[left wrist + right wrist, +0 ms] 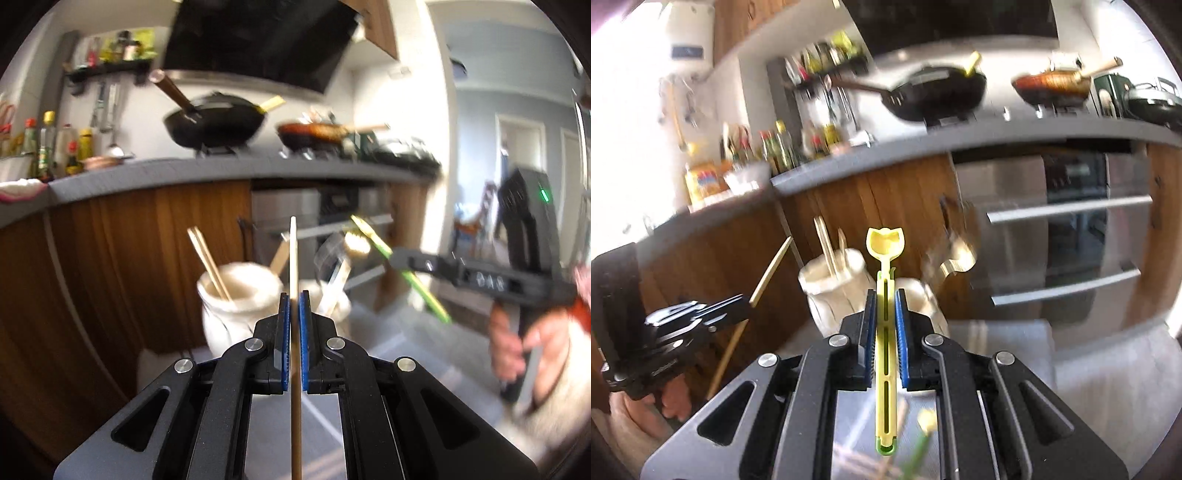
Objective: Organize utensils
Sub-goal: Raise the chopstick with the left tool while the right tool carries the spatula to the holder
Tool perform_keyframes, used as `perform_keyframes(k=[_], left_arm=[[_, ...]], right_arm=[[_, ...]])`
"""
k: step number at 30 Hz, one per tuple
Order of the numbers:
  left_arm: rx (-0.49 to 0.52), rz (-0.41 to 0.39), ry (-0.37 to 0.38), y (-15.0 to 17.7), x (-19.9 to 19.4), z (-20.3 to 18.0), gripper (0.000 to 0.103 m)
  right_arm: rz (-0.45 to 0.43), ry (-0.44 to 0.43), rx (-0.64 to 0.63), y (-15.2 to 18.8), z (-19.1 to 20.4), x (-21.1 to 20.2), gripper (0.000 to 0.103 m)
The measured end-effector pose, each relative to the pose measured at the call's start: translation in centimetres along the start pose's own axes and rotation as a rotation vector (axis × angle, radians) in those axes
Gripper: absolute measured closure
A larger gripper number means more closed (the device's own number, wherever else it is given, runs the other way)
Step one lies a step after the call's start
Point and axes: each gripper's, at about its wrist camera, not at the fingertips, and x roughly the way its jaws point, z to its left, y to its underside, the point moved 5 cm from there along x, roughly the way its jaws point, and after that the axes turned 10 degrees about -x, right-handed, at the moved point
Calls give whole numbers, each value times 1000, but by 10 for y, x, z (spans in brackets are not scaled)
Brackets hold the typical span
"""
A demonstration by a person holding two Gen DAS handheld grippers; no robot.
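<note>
Two claws loaded, one utensil each, held in the air before the white holders.
A wooden chopstick (293, 258) is clamped upright in the left claw (294, 310); a yellow-green spoon (885, 295) is clamped in the right claw (885, 314), near the white chopstick holder (834, 291).

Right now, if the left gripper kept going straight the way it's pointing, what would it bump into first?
Probably the white holder just ahead, slightly left. The left gripper is shut on a wooden chopstick, whose tip would arrive first. Blur makes depth uncertain.
</note>
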Motion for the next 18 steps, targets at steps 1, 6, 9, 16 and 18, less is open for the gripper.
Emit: perform_keyframes(k=[1,6,9,16,18], left_arm=[[-11,-19,-2,-7,3,4,98],[-64,-115,-3,-40,31,23,98],[-111,-153,16,-52,51,33,98],[-248,-219,51,-72,88,59,98],[-253,-241,45,-75,93,61,98]], right_arm=[[-13,-9,16,-3,0,6,94],[-58,-42,118,-14,-20,47,94],[-89,-23,120,-18,-27,67,93],[-89,-9,132,-11,-38,100,93],[-89,-7,113,-9,-37,106,94]])
